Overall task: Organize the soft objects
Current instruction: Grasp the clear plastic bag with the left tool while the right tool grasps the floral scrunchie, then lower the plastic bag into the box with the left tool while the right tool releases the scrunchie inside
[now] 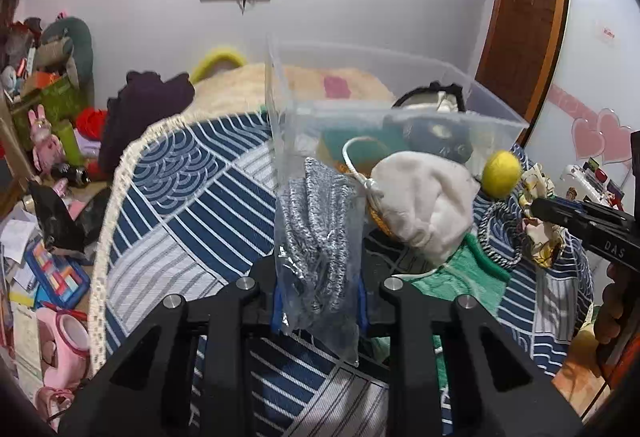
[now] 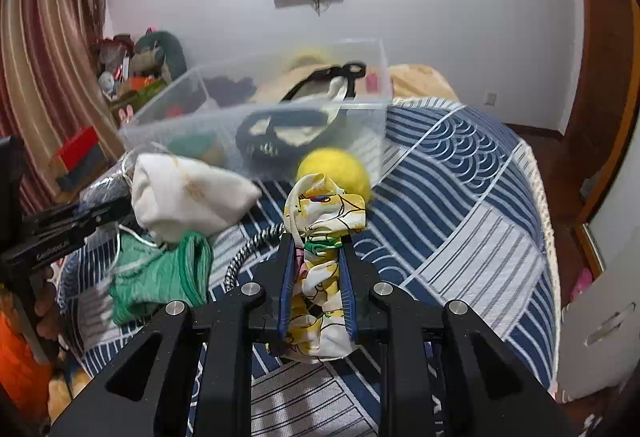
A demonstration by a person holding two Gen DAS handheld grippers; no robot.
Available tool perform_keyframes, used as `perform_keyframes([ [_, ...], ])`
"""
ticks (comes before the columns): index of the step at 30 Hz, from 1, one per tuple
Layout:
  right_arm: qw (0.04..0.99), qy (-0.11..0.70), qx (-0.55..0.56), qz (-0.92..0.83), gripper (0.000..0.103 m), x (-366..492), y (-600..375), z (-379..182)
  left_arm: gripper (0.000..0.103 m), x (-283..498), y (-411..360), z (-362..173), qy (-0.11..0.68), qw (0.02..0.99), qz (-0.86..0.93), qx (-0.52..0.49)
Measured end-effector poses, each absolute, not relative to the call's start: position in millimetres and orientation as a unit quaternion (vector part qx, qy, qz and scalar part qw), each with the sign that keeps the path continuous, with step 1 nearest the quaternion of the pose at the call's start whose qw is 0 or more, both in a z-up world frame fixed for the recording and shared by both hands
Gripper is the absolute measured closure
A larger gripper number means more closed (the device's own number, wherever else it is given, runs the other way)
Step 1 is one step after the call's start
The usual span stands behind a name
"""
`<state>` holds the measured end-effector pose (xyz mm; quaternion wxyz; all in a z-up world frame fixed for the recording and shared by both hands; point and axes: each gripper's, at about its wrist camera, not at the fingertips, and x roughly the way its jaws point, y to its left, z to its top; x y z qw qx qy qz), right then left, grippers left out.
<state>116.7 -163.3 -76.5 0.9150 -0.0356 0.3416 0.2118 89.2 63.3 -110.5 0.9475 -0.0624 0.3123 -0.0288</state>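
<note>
Left fingers: the left gripper [image 1: 320,301] has its fingers [image 1: 277,307] drawn in close on a clear plastic bag of grey-and-white knit [image 1: 316,237], pinching its lower part; the bag stands up between them.
Right fingers: the right gripper [image 2: 318,257] has its fingers [image 2: 289,277] clenched on a bunched yellow-and-white printed cloth [image 2: 320,257], which sticks out past the tips and hangs below them.
Left hand pose: held low over the bed, pointing toward the clear plastic bin [image 1: 400,117], the bag just in front of the bin's near corner.
Right hand pose: also low and aimed at the bin [image 2: 256,117] from its other side; seen from the left wrist, it enters to the right of the bin, the cloth [image 1: 538,221] in its tips.
Bin: sits on the blue-and-white patterned bedspread [image 1: 192,189] and holds dark and teal soft things.
Near the bin: a white drawstring pouch [image 1: 424,205] lies in front of it, a yellow ball [image 1: 502,173] close beside its front wall, and a green knit piece [image 2: 160,273] and a black-and-white striped cord loop [image 1: 500,233] on the bedspread nearer than the bin.
</note>
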Motion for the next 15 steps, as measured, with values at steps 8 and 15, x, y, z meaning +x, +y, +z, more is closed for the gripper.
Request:
perform_keyframes([
  [8,0.927,0.309,-0.025,0.212,0.084,112.7,-168.7,-55.1,0.076,76.9,55.4,-71.4,0.255,0.965,-0.029,-0.049],
  [15,0.938,0.270,-0.025,0.215,0.084,124.2,-161.7,-29.8,0.076,92.4,45.5,-46.3,0.226,0.973,-0.037,-0.036],
])
